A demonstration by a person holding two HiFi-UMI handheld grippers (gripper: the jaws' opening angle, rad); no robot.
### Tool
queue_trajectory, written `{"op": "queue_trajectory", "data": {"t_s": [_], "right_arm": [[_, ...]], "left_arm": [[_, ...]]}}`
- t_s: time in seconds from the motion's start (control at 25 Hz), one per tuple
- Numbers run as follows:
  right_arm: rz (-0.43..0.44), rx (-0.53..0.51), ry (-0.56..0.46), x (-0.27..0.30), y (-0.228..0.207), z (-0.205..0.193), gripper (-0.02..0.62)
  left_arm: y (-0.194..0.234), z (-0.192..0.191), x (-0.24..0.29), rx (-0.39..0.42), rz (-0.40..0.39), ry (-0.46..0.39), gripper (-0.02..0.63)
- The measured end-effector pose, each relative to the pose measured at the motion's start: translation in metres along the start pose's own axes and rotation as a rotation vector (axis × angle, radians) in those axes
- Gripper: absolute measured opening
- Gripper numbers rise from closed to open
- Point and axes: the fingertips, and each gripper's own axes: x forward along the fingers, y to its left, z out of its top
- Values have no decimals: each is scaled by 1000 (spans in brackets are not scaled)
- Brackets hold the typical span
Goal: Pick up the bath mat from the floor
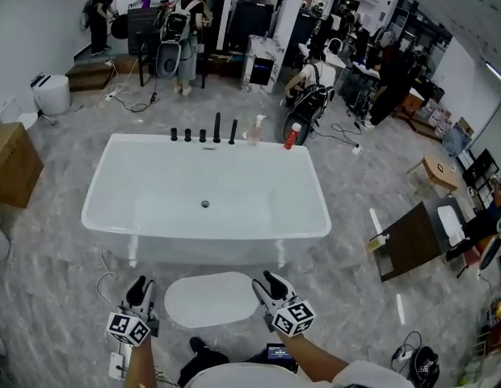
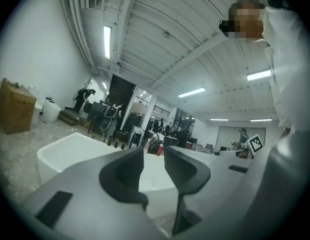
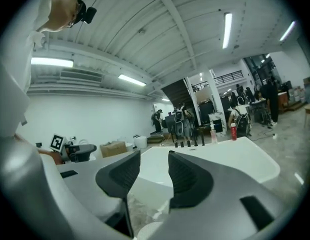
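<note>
On the grey marbled floor, as the head view shows it, the white oval bath mat lies flat just in front of the near long side of a white bathtub. The left gripper hangs just beside the mat's left end. The right gripper is close against the mat's right end, and whether it touches cannot be told from up here. Neither has hold of the mat. Black taps, a clear pump bottle and a red bottle stand on the tub's far rim. A cardboard box sits at the left, and people work among equipment well behind the tub.

From the left gripper view, the left gripper has its jaws a little apart with nothing between them. The bathtub wall fills the gap.

From the right gripper view, the right gripper has its jaws spread somewhat wider, and they too are empty. The gap shows the tub's white side and a strip of floor. A pale rounded edge at the very bottom may be the mat, though too little of it shows to be sure.
</note>
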Motion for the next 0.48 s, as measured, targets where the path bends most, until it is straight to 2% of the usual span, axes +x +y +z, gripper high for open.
{"op": "queue_trajectory", "data": {"t_s": [0.16,0.28,0.48], "right_arm": [[-32,-32,52,11,-12,-25,192],[-45,-5,111,24,-31,-53,193],[-67,121,287,46,-68,-170,193]], "left_arm": [[38,-45,5,-20,10,90,127],[59,-79,11,-28,24,159,127],[95,-183,6,-134,80,301,127]]}}
